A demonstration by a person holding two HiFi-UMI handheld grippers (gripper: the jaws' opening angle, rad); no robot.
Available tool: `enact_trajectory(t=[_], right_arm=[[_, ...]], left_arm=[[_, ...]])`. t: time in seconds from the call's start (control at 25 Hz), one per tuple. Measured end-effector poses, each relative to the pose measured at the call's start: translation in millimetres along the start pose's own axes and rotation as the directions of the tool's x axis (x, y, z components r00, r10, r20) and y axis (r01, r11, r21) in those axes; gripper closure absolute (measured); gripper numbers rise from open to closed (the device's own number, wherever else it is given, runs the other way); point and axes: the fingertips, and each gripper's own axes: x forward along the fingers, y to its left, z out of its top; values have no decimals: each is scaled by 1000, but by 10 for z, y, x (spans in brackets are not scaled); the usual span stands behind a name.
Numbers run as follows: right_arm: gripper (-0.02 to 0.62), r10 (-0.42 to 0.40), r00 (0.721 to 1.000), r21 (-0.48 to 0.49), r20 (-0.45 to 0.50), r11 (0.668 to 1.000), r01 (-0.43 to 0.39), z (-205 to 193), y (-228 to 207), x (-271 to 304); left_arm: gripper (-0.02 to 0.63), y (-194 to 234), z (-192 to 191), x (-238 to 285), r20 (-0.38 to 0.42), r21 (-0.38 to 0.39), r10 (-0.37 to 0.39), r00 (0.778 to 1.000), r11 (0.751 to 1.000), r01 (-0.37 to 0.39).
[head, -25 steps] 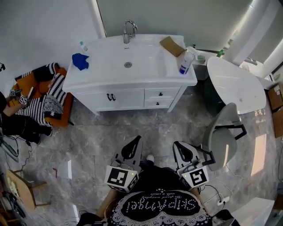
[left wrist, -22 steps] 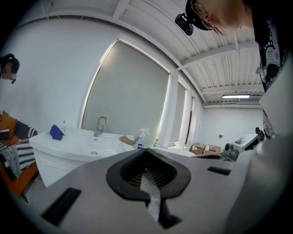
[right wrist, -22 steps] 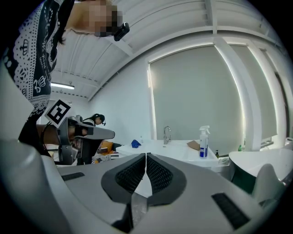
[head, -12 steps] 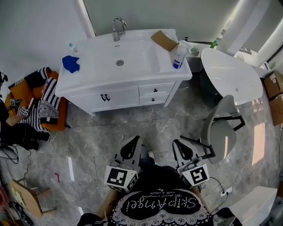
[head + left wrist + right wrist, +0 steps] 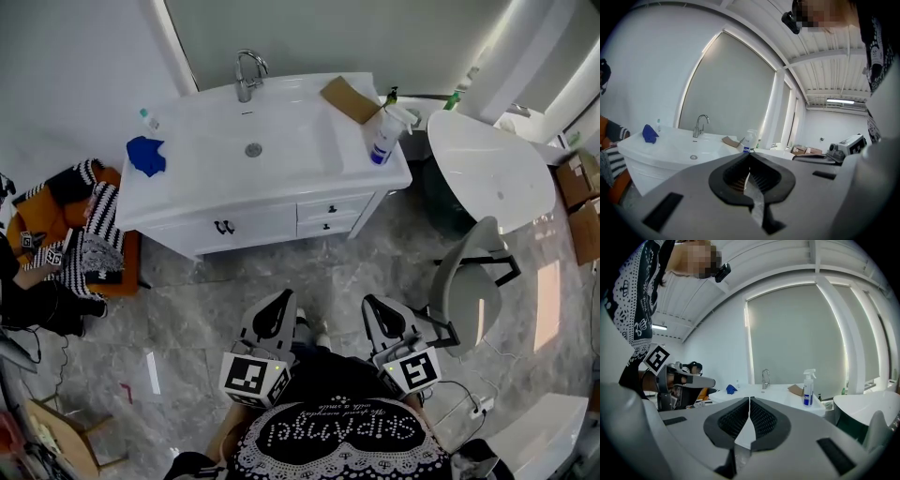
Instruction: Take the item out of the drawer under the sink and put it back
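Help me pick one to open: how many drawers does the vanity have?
2, stacked at the vanity's front right: upper drawer and lower drawer, both shut. Any on its far sides would be hidden.

cloth [image 5: 145, 155] on counter [image 5: 202, 183] left | spray bottle [image 5: 382, 141] on counter right | drawers [image 5: 333, 209] under counter

Head view: overhead, steeply downward, well back; sink cabinet [image 5: 253, 225] at 12 o'clock. Left gripper view: low, near level, cabinet at 8 o'clock. Right gripper view: likewise, cabinet near centre. Shared: faucet [image 5: 246, 73], spray bottle [image 5: 382, 141].
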Motion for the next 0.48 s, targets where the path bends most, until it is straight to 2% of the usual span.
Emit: enact_trajectory(t=[0.16,0.48], right_arm=[[575,-5,1000,3,4,1000,5,150,-23,255],[575,-42,999,12,-22,999,42,139,-96,549]], left_arm=[[601,261,165,125,-7,-9,15,1000,1000,-16],[601,457,191,362,-37,-32,-35,999,999,34]])
